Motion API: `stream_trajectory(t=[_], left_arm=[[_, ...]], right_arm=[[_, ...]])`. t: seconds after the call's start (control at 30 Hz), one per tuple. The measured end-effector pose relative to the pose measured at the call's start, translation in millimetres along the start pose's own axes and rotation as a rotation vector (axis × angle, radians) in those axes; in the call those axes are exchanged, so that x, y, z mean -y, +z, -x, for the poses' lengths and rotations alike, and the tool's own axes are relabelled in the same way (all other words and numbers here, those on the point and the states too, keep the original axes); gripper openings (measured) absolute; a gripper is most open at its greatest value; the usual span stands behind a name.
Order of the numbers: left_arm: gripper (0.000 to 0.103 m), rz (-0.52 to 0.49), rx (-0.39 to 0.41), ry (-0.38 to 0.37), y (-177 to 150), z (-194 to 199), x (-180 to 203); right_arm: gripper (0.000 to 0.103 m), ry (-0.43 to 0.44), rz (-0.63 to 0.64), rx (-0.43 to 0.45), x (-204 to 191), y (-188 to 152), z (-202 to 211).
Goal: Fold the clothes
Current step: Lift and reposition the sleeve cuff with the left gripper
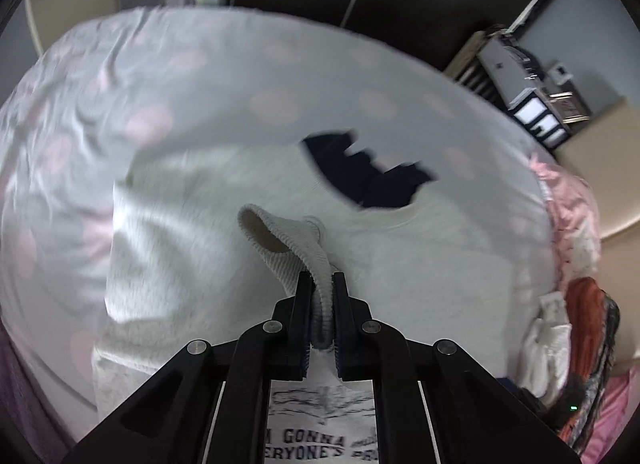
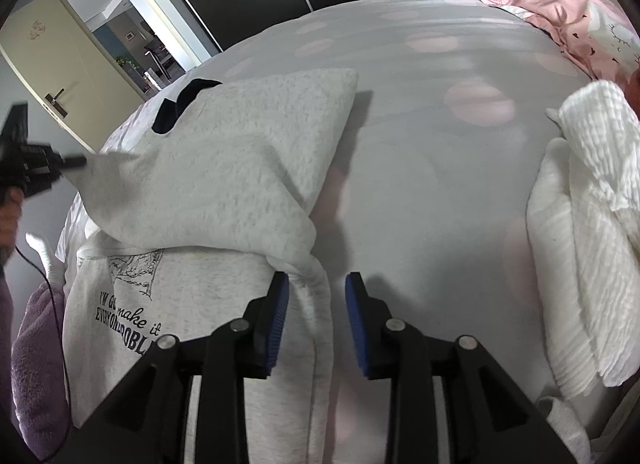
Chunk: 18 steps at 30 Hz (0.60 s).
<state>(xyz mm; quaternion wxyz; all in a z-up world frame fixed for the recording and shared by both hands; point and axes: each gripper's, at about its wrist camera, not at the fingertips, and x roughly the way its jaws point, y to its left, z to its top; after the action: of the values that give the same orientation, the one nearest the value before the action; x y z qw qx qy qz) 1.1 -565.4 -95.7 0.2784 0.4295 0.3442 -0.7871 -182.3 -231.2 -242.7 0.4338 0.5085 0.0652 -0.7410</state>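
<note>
A light grey sweatshirt with black printed lettering lies on the bed, its dark-lined neck opening at the far side. My left gripper is shut on the ribbed cuff of a sleeve and holds it up off the body. In the right wrist view the same sweatshirt shows its sleeve stretched left to the left gripper. My right gripper stands open over the garment's right edge. A fold of fabric lies between the pads, close to the left one.
The grey sheet with pink dots spreads to the right. White ribbed cloths are piled at the right edge, with a pink duvet behind. A purple towel lies at the near left. A hand holds the left gripper.
</note>
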Motion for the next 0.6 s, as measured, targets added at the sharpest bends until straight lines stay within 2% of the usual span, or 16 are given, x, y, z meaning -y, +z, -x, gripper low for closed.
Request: stream_trajectory(t=[0.17,0.27,0.3,0.37,0.47,0.6], left_arm=[[0.009,-0.046,0.087,-0.092,32.9,54.2,23.6],[0.009,-0.077,0.126,-0.081,40.5,73.0,29.1],[0.009,-0.078,0.138,-0.069,42.0,76.3,27.1],[0.009,-0.057,0.14,-0.035,43.6,75.8,12.6],[0.009,0.005,0.09,0.055,41.4,49.9,-26.2],[0.009,0.116,-0.025,0.179,25.9,-6.3,-85.8]], right_arm=[[0.035,0.002,0.055,0.021,-13.3,1.0,-5.4],[0.035,-0.023,0.052,0.043,-16.5,2.6,-15.2],[0.033,-0.049,0.049,0.048,-16.8,2.9,-18.6],[0.02,-0.103,0.033,0.049,-13.5,3.5,-21.7],[0.02,-0.152,-0.004,0.045,-4.0,4.0,-19.5],[0.02,-0.159,0.049,0.011,-14.9,2.7,-22.8]])
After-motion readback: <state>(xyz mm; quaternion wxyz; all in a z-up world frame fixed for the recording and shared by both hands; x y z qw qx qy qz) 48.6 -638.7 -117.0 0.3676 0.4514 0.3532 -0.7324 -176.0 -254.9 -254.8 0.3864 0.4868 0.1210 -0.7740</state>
